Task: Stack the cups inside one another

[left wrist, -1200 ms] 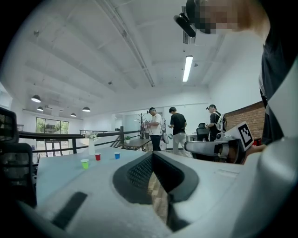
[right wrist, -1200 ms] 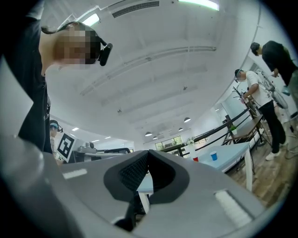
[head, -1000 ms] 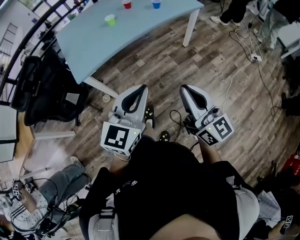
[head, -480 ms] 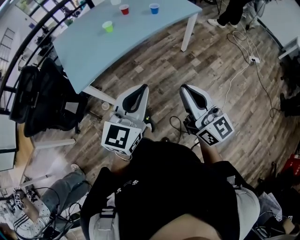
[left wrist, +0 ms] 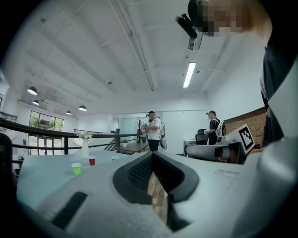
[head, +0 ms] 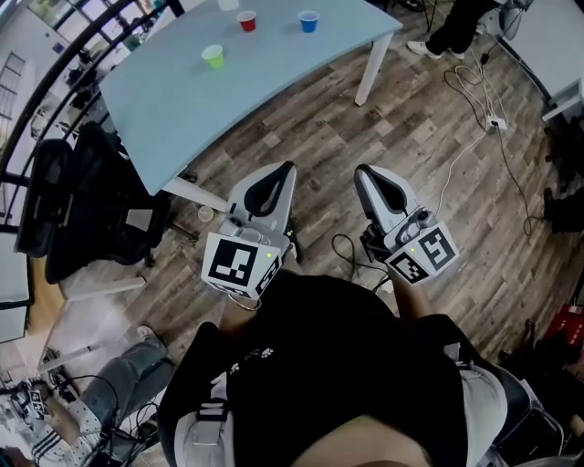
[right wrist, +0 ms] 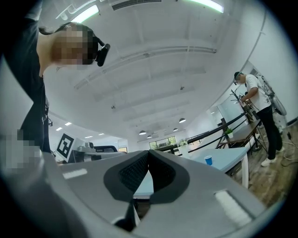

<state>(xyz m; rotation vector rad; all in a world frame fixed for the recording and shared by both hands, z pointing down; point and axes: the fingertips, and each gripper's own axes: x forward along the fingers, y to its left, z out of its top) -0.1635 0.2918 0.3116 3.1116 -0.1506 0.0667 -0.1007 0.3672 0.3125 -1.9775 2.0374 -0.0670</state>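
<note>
Holding two closed, empty grippers above the wood floor (head: 319, 137), well short of the cups
Left gripper (head: 285, 173) and right gripper (head: 363, 173) sit side by side, each pointing toward the table (head: 274, 87) with its jaws pressed together on nothing; the green cup (head: 213, 57), red cup (head: 247, 20) and blue cup (head: 308, 21) stand upright and apart from one another on the pale blue tabletop ahead, none nested, the green one nearest the grippers and farthest left

Light blue table (head: 182, 100) stands on wood-plank floor (head: 310, 137). Black office chair (head: 87, 205) beside its left edge. Cables (head: 494, 120) lie on the floor, right side.
</note>
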